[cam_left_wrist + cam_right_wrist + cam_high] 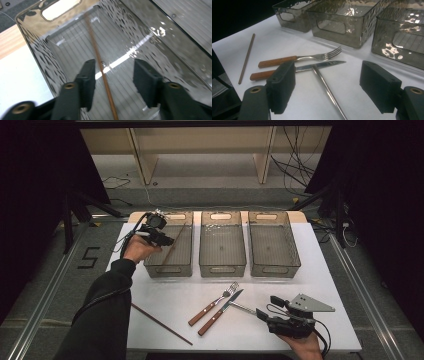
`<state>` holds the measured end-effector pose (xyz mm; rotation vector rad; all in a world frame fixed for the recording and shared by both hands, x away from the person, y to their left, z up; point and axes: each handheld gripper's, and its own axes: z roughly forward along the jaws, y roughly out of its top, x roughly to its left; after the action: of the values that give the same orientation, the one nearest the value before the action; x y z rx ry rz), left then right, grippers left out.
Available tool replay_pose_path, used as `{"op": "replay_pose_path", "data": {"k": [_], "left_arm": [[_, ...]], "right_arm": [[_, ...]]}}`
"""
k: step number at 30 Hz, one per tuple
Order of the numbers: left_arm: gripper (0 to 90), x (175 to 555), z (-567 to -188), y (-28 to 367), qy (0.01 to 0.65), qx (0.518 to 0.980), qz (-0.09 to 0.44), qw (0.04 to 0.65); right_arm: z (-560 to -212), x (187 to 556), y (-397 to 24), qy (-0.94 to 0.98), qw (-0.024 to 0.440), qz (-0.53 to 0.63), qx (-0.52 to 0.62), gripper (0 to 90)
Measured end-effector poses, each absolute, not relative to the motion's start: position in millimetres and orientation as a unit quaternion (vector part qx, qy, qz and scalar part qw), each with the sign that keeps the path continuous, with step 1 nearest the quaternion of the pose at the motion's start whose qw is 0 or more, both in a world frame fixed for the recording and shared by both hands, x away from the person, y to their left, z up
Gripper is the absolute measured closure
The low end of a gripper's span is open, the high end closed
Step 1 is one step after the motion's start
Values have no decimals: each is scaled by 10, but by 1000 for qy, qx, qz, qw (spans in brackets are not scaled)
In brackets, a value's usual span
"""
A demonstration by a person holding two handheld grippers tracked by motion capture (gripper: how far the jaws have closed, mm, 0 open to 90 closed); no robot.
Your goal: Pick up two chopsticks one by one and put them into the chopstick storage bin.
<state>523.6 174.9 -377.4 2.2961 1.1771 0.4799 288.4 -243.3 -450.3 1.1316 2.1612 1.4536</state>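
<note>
My left gripper [168, 240] [113, 65] hangs open over the left clear bin [168, 270] [35, 47]. A brown chopstick [175, 245] [99, 60] lies slanted inside that bin, between the jaws, with neither pad touching it. At the table's front right, my right gripper [261, 314] [327, 67] stands wide open, low over the table. A thin metal rod [244, 308] [327, 90] lies between its jaws, its far end resting on the knife [220, 312] [322, 65]. A wooden-handled fork [215, 302] [299, 58] lies beside the knife.
A second brown chopstick [161, 323] [246, 58] lies near the front left of the white table. The middle bin [222, 265] [332, 27] and the right bin [274, 269] [402, 37] stand in a row with the left one.
</note>
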Motion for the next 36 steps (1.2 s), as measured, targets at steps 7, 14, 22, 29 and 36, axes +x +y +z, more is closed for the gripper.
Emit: {"op": "replay_pose_path", "data": {"k": [7,14,22,29,36], "left_arm": [[329,4897,-3549,1753,380,866,168,277],[271,4415,-3498,1782,327,893,164,261],[222,4094,-3656,1786,295,913,146,239],[218,3929,-3789,1858,296,914,138,242],[215,3814,-3935,1890,284,928,119,212]], "right_arm": [[-4505,2884,-2428,753,151,505,394,293],[-4510,2886,-2435,752,151,505,396,292],[-4509,2884,-2424,753,153,504,395,292],[-4505,2877,-2432,752,153,505,395,292],[-4506,2877,-2425,753,154,505,394,293]]}}
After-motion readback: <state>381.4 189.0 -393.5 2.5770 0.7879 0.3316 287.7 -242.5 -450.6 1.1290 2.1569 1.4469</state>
